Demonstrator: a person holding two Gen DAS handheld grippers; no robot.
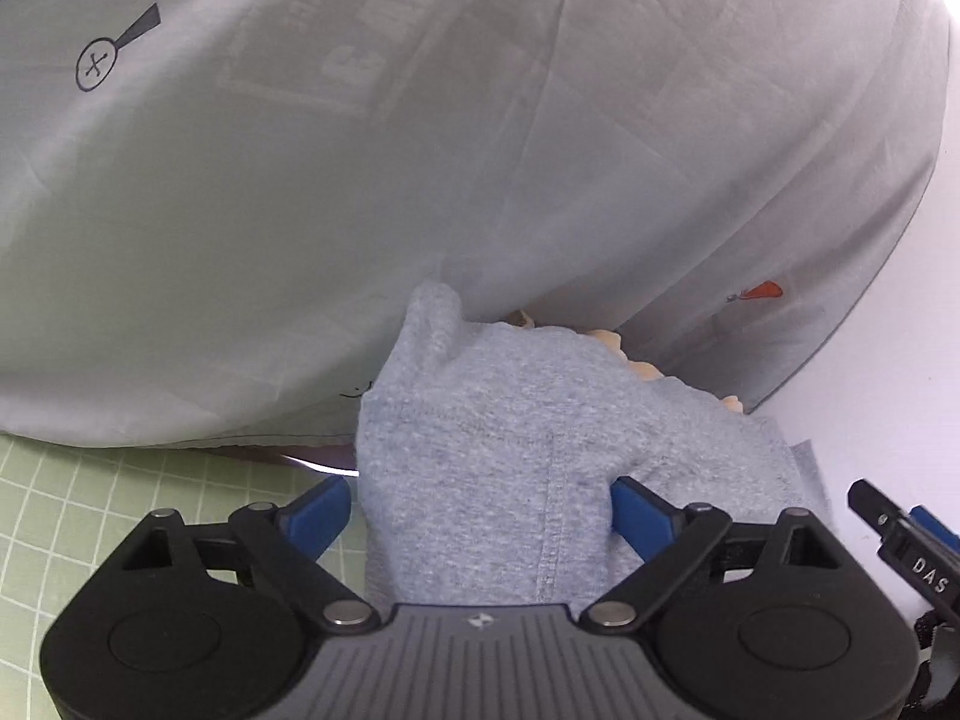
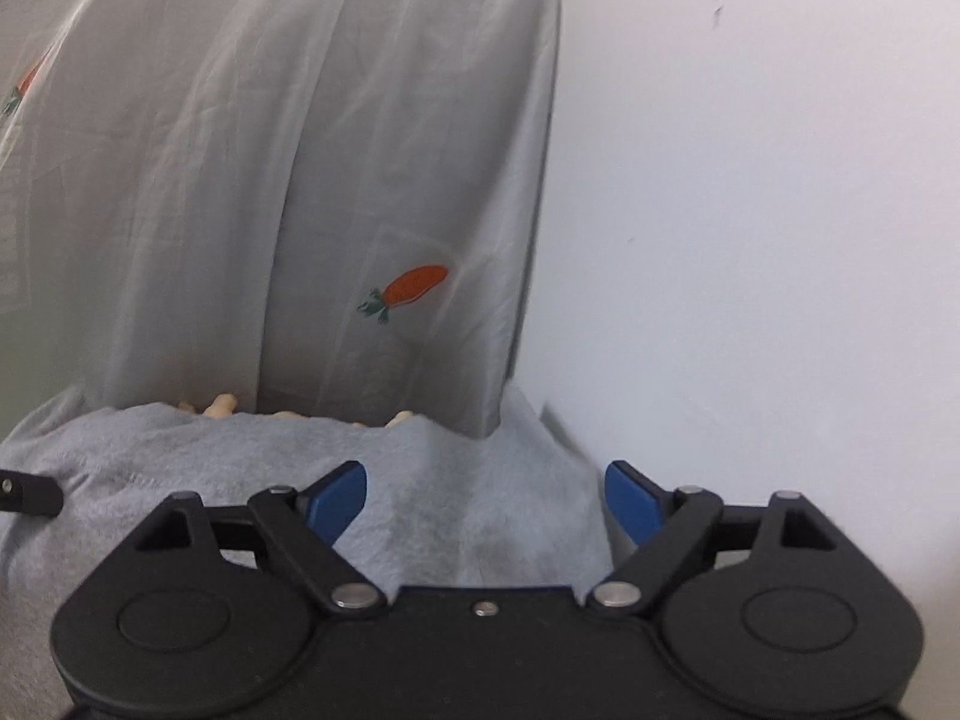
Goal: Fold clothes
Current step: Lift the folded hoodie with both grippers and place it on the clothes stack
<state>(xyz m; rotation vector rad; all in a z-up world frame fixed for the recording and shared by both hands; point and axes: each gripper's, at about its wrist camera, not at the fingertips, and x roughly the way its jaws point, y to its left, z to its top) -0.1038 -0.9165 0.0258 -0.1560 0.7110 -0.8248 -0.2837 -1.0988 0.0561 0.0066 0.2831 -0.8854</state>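
blue-padded left gripper (image 1: pixel 480 510) spread wide around grey garment (image 1: pixel 510 420), right gripper (image 2: pixel 486 501) wide, gripping nothing

A green grid-lined cutting mat (image 1: pixel 90 510) is showing left of the left gripper (image 1: pixel 480 510), with the grey knit garment (image 1: pixel 510 450) lying ahead.

Worktable: cutting mat (image 1: pixel 72 516), draped backdrop (image 1: pixel 420 180)
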